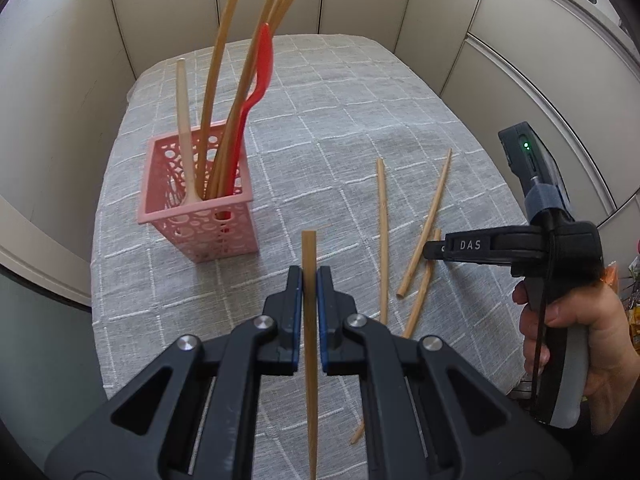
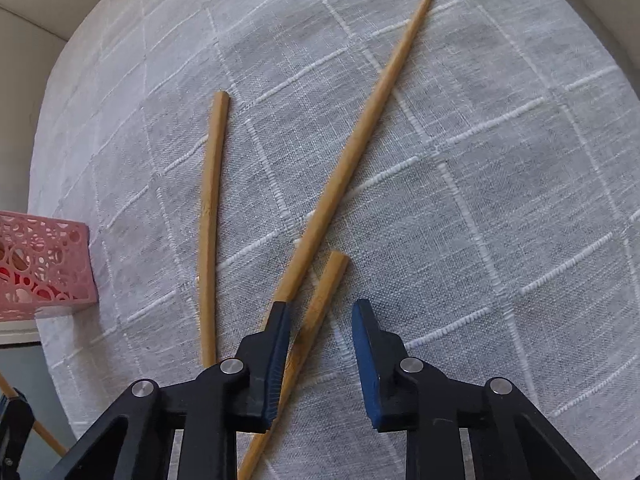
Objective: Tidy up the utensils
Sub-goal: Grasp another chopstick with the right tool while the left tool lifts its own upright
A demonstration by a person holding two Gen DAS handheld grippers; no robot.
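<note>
A grey checked cloth (image 1: 360, 128) covered the surface beside cream wall panels (image 1: 168, 8). Near the pink basket (image 1: 200, 216), the left gripper (image 1: 309, 280) clenched a chopstick (image 1: 310, 360); the right gripper (image 2: 320, 320) stood released over another chopstick (image 2: 316, 308).

"DAS" in white caps, on black finger of right hand-held gripper (image 1: 430, 250), no other txt

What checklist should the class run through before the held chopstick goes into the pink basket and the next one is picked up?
1. Left gripper shut on held chopstick: ok.
2. Pink basket upright: ok.
3. Room in basket among the utensils: cannot tell.
4. Right gripper astride a loose chopstick: ok.
5. Right pads pressing it: not ok, gap visible.
6. Three loose chopsticks left on tablecloth: ok.
</note>
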